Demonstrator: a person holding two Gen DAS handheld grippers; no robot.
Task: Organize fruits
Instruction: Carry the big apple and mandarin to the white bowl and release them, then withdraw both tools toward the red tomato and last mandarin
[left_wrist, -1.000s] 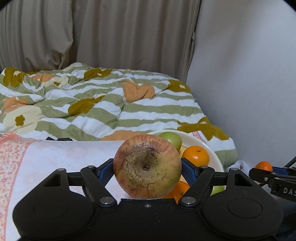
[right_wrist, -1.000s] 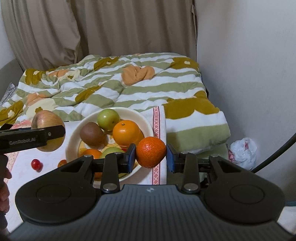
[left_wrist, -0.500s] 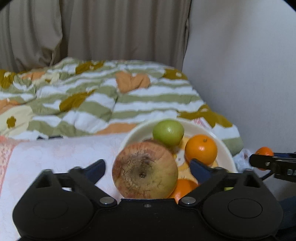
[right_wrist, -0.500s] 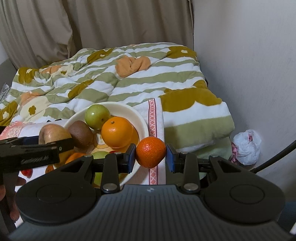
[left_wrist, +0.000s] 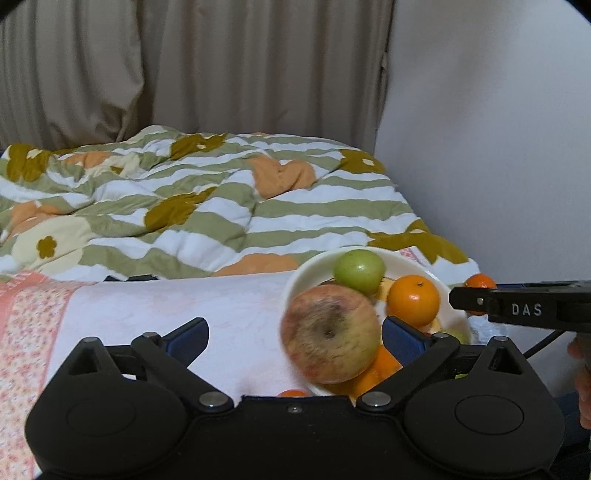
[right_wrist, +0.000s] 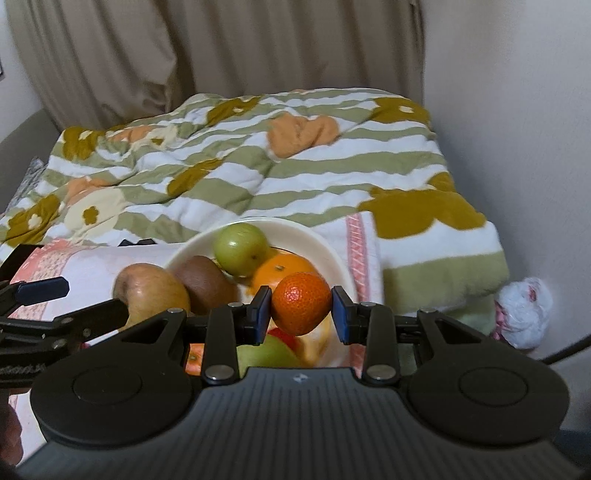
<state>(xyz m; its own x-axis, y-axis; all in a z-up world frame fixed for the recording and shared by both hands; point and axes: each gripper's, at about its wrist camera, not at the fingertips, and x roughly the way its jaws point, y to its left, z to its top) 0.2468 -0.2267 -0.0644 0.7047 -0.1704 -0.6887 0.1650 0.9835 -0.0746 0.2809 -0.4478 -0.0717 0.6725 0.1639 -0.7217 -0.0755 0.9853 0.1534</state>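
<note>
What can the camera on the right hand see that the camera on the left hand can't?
Only the right wrist view shows the brown kiwi and the white plastic bag by the wall. Only the left wrist view shows the "DAS" lettering on the right gripper's side. Both show the bowl, big apple, green fruit, tangerine and striped quilt.

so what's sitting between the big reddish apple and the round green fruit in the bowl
A brown kiwi, between reddish apple and green fruit; right wrist view.

Left black two-finger gripper (left_wrist: 295, 334) angles downward, blue-padded jaws spread wide, pads touching nothing. Right black two-finger gripper (right_wrist: 301, 310) tilts down too, its blue pads pinched on a small orange mandarin (right_wrist: 301, 308).
</note>
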